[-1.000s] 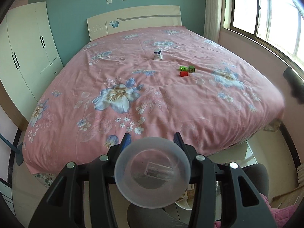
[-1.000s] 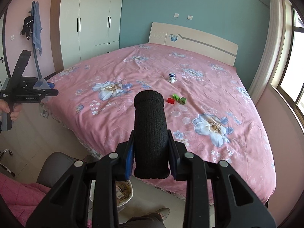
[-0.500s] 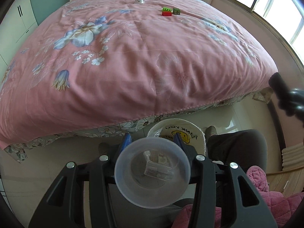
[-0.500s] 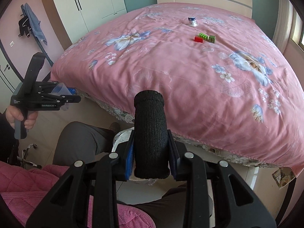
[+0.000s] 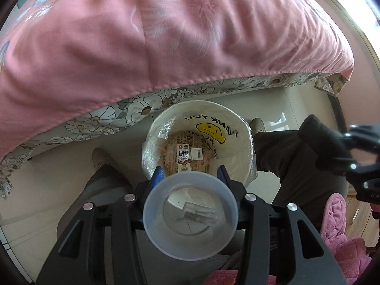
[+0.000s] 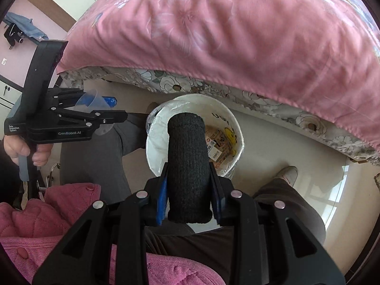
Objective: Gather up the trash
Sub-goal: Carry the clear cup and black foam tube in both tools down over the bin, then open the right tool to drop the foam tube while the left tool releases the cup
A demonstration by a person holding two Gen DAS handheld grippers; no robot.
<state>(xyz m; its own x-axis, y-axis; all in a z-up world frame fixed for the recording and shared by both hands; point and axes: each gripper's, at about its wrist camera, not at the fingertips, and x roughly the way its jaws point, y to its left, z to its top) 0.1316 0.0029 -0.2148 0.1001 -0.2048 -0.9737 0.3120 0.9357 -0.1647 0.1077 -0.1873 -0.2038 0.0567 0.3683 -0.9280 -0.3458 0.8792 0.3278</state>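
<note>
My left gripper point(image 5: 190, 173) is shut on a clear plastic cup point(image 5: 190, 216), its mouth facing the camera, a small clear piece inside. It hangs just above the near rim of a white bin point(image 5: 237, 128) lined with a smiley-face bag, a milk carton point(image 5: 183, 158) at its bottom. My right gripper point(image 6: 188, 178) is shut on a rolled black knitted sock point(image 6: 187, 166), which stands over the same bin point(image 6: 154, 149). In the right wrist view the left gripper point(image 6: 111, 109) with the cup point(image 6: 93, 99) is at the left, beside the bin.
The pink floral bedspread point(image 5: 166, 35) overhangs the bin from above, a flowered sheet point(image 5: 106, 118) beneath it. A person's grey-trousered legs point(image 6: 95, 152) and shoes point(image 5: 102, 159) flank the bin. A pink quilted jacket point(image 6: 47, 209) fills the lower left. Pale floor tiles point(image 6: 285, 142) surround the bin.
Both grippers have dropped from bed height and tipped downward, so the bin now lies right under them. Each still holds its item; the toys on the bed have left the views.
</note>
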